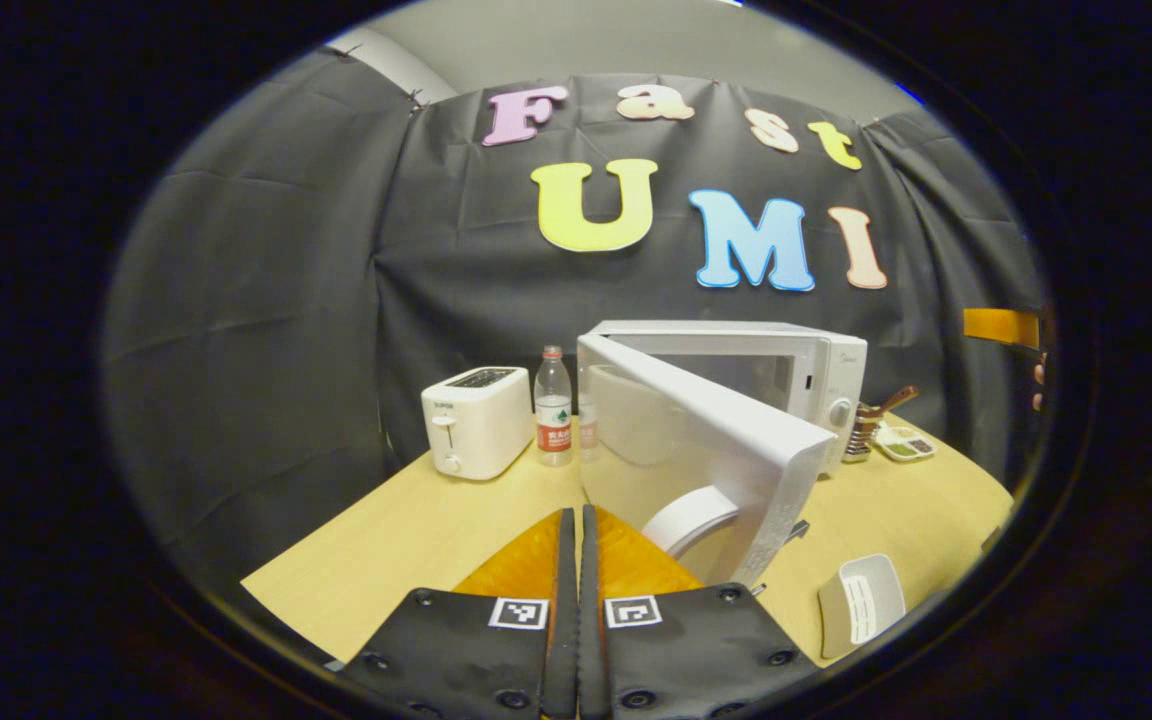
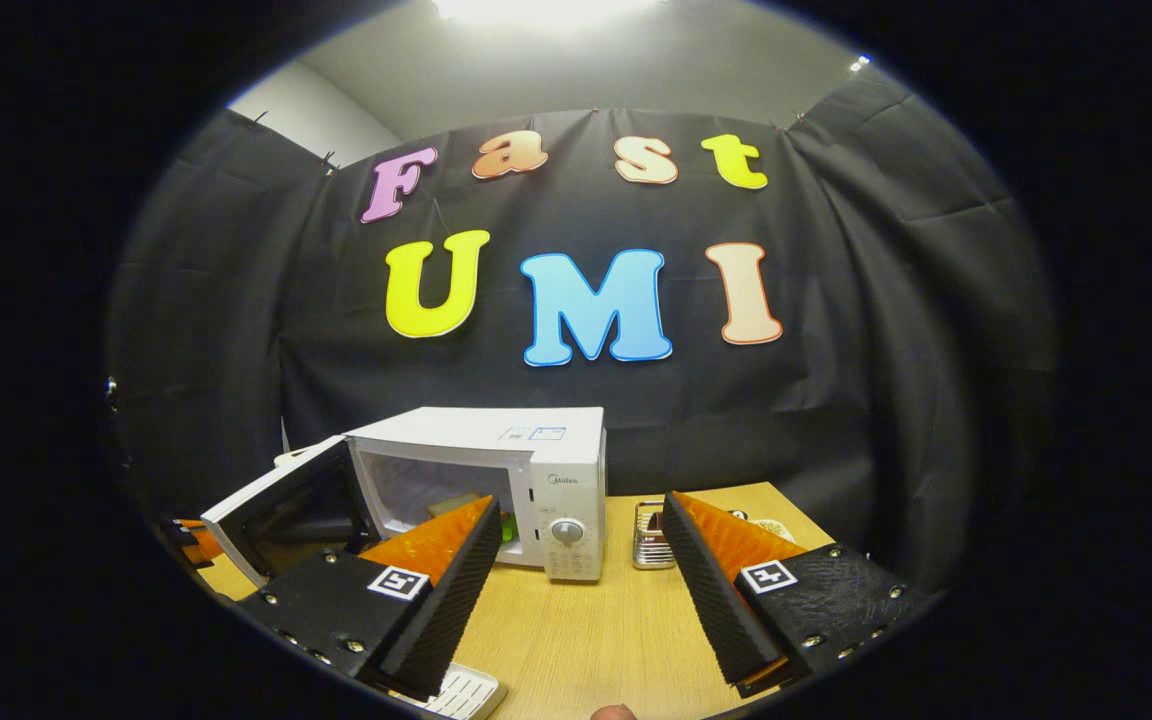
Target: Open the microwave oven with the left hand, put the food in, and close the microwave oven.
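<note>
The microwave oven (image 1: 736,400) stood door (image 1: 706,450) ajar at twelve o'clock on the bench (image 1: 416,540); left gripper (image 1: 577,560) fingers were together, right gripper (image 2: 581,560) fingers apart.

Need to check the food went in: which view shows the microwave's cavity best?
The right gripper view: it looks past the open door into the microwave cavity, something inside. In the left gripper view the swung-out door blocks most of it.

On the table (image 1: 406,540), a toaster (image 1: 476,420) stands left of a bottle (image 1: 553,405), the open microwave (image 1: 796,375) right of both.
</note>
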### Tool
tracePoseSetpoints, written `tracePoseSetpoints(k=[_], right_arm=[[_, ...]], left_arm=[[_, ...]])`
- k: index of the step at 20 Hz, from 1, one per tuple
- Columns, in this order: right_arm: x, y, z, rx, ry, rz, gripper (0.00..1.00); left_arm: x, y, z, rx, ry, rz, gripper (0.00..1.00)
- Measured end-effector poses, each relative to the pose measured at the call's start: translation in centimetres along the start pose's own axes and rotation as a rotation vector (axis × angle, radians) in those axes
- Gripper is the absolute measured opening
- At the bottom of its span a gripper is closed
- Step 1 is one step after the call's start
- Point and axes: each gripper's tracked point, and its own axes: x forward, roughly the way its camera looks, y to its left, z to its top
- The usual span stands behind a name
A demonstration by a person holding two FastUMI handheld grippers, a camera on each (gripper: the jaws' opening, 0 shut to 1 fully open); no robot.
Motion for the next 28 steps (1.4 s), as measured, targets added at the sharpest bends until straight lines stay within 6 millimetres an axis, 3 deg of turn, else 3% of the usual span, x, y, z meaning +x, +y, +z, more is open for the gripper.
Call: tracePoseSetpoints(k=[4,8,15,28], right_arm=[[-0.9,-2.2,0.4,-0.005,-0.016,-0.040,0.98],[-1.0,-3.6,1.5,0.010,-0.034,-0.090,0.98],[-0.6,-3.7,1.9,0.027,-0.043,-0.154,0.98],[-1.2,-3.8,0.9,0.018,-0.024,-0.310,0.98]], left_arm=[[0.7,-3.7,1.2,0.025,-0.009,-0.071,0.07],[2.8,-7.4,1.6,0.064,-0.011,-0.170,0.07],[6.0,-12.9,2.8,0.102,-0.020,-0.342,0.07],[13.9,-18.7,5.8,0.132,-0.054,-0.521,0.07]])
